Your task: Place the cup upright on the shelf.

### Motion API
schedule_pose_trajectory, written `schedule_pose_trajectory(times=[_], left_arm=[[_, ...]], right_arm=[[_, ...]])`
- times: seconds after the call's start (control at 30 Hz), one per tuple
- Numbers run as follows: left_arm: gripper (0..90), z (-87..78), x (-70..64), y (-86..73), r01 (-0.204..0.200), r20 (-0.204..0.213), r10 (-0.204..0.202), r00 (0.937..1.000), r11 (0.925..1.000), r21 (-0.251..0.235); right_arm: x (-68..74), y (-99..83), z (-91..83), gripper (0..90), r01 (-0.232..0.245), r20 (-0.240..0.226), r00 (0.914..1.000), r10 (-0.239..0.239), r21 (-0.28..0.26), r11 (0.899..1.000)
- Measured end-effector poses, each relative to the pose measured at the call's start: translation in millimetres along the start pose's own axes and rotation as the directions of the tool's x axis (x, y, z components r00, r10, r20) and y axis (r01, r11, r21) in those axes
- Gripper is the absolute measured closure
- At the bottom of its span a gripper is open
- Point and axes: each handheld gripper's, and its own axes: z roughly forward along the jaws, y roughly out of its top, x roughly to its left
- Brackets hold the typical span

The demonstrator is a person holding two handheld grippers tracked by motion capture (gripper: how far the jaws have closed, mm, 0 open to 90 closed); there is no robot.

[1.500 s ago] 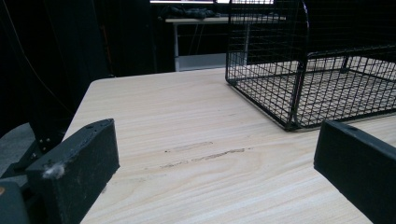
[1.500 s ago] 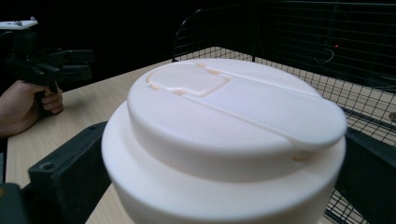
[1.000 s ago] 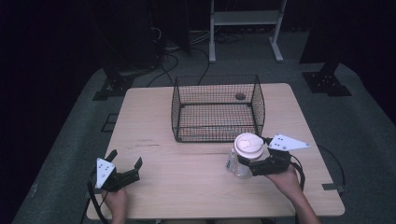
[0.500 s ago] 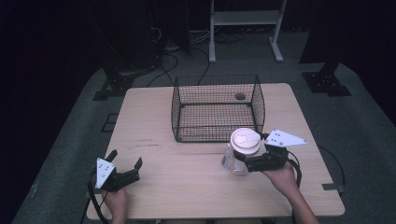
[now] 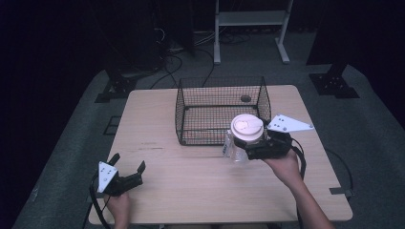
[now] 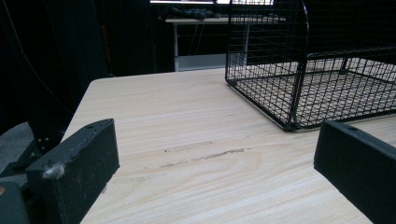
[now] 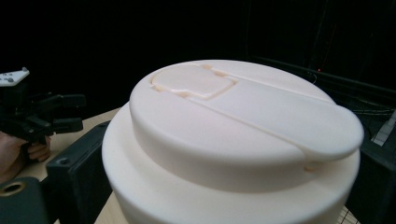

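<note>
At the near left corner of the worktop (image 5: 191, 186), the left gripper (image 5: 129, 174) is held low with its jaws spread apart and nothing between them. A broad stretch of bare wood is seen between it and the wire basket (image 5: 220, 110), which is set toward the far edge at the middle. Just near and right of the basket, a clear jar (image 5: 237, 148) with a white lid (image 5: 247, 127) is clamped in the right gripper (image 5: 248, 151), raised beside the basket's right near corner.

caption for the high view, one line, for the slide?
Right claw holds a white-lidded clear jar beside the wire basket; left claw rests open on the table.
</note>
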Motion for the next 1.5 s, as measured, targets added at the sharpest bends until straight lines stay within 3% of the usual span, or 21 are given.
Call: schedule_pose_trajectory(times=[0.53,1.0,1.5], left_arm=[[0.0,0.2,0.0,0.0,0.002,0.002,-0.002,1.0,1.0,-0.002],[0.0,0.0,0.3,0.0,0.004,0.003,-0.004,1.0,1.0,-0.003],[0.0,0.0,0.7,-0.2,0.009,0.006,-0.009,0.9999,0.9999,-0.007]], right_arm=[[-10.2,47.4,17.1,4.4,0.016,0.01,0.9998,-0.016,-0.014,1.0],[-27.3,77.4,49.3,4.4,0.02,0.056,0.9982,-0.02,-0.008,1.0],[-48.4,84.0,84.9,4.4,0.002,0.097,0.9952,-0.004,0.017,1.0]])
